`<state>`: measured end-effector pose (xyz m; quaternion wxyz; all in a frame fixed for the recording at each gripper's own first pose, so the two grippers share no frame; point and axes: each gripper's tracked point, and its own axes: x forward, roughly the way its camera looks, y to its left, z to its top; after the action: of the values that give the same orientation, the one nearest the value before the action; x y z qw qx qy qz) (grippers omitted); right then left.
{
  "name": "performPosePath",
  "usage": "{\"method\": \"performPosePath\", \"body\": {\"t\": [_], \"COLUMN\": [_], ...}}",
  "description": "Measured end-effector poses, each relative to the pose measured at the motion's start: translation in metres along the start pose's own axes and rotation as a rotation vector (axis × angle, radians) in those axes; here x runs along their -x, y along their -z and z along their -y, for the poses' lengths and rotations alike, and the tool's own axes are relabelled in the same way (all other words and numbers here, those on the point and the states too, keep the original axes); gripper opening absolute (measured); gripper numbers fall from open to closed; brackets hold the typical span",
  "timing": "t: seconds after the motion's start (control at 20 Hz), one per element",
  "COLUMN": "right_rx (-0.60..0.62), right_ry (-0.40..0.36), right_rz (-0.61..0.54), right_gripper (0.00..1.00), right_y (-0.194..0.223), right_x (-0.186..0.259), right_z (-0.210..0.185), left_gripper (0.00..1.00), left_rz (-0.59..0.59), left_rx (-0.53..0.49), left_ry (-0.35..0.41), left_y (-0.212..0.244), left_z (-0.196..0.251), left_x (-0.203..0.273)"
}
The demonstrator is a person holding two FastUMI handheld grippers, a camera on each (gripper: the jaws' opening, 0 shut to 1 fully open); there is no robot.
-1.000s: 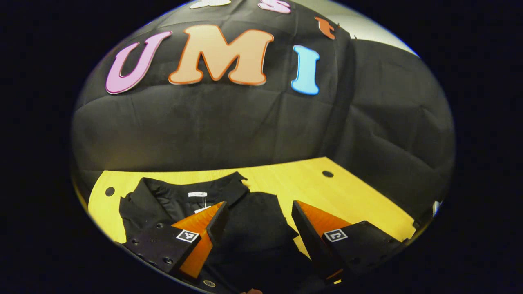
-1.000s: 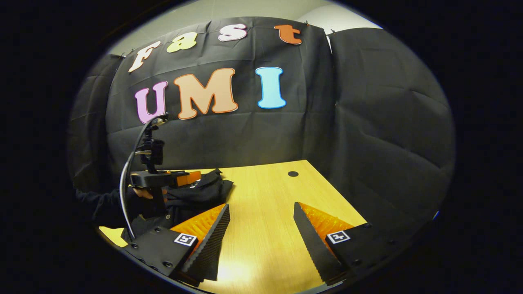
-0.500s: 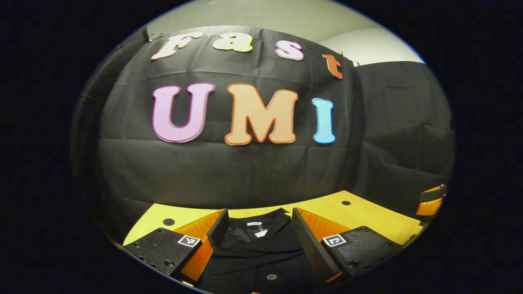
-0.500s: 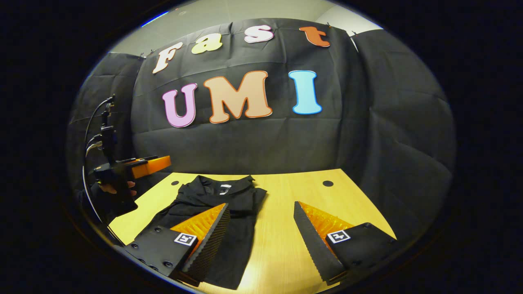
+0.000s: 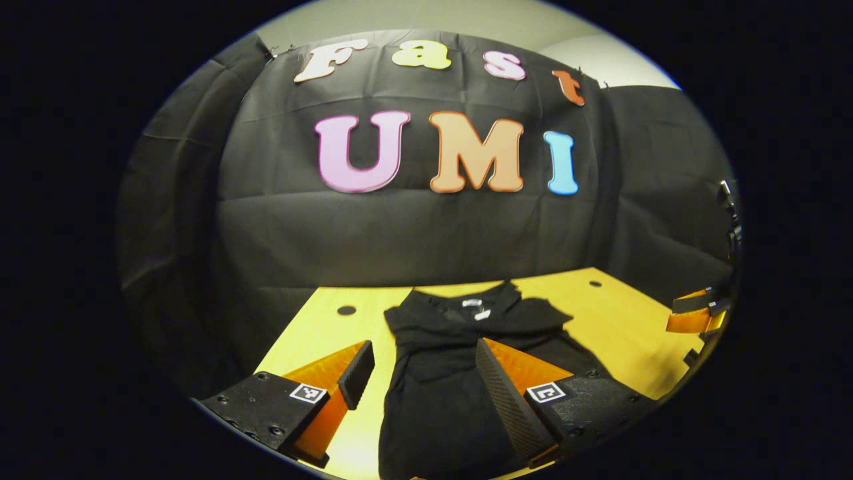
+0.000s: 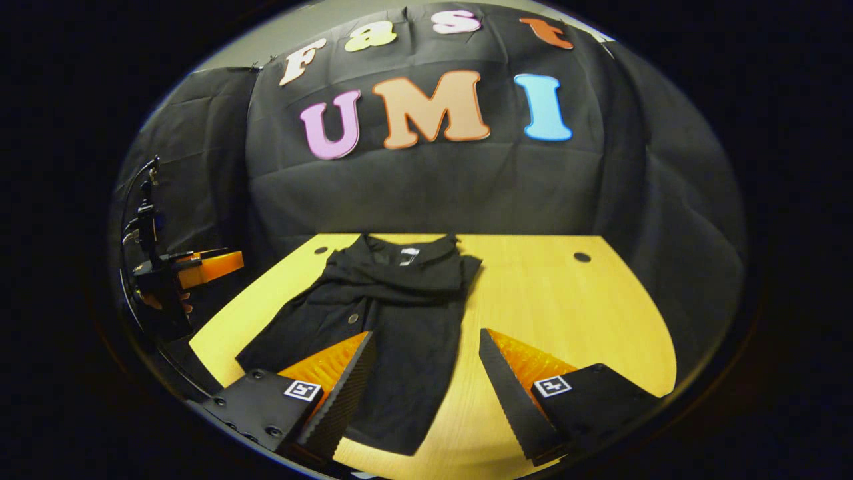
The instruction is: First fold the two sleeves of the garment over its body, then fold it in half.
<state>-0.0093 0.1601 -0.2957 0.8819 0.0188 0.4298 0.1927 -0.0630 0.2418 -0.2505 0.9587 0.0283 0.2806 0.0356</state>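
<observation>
Two small round holes (image 5: 346, 310) sit near the far edge of the pale wooden counter (image 5: 620, 333) in the left gripper view, one toward each far corner, and black cloth (image 5: 413, 233) hangs as a wall behind it, with a strip of light room wall above the cloth. A black garment (image 5: 440, 373) lies flat on the counter, collar toward the cloth, a white label inside the neck, and both sleeves lie folded across its chest. The left hand-held gripper (image 5: 420, 393) hovers at the near end with its fingers spread wide and nothing between them; one finger is over bare wood, the other over the garment's body. At the right edge of this view the right hand-held gripper (image 5: 693, 317) shows in part, beyond the counter's side. In the right gripper view the same counter (image 6: 566, 313) runs to the cloth wall (image 6: 433, 193), and the garment (image 6: 393, 327) lies left of centre, lengthwise, its hem near the camera. The right hand-held gripper (image 6: 426, 393) has its fingers spread apart and empty, one above the garment's lower edge, the other over wood. Far left, a hand (image 6: 166, 303) holds the left hand-held gripper (image 6: 200, 265) off the counter's side.
</observation>
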Motion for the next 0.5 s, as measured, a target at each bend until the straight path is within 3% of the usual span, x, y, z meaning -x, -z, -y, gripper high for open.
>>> {"method": "performPosePath", "body": {"t": [0.5], "right_rx": [0.060], "right_ry": [-0.036], "right_rz": [-0.301], "right_gripper": [0.99], "right_y": [0.114], "right_x": [-0.032], "right_z": [-0.031], "left_gripper": [0.93], "left_rz": [-0.395], "left_rx": [0.019], "left_ry": [-0.042], "left_y": [0.157], "left_z": [-0.026], "left_x": [0.036]}}
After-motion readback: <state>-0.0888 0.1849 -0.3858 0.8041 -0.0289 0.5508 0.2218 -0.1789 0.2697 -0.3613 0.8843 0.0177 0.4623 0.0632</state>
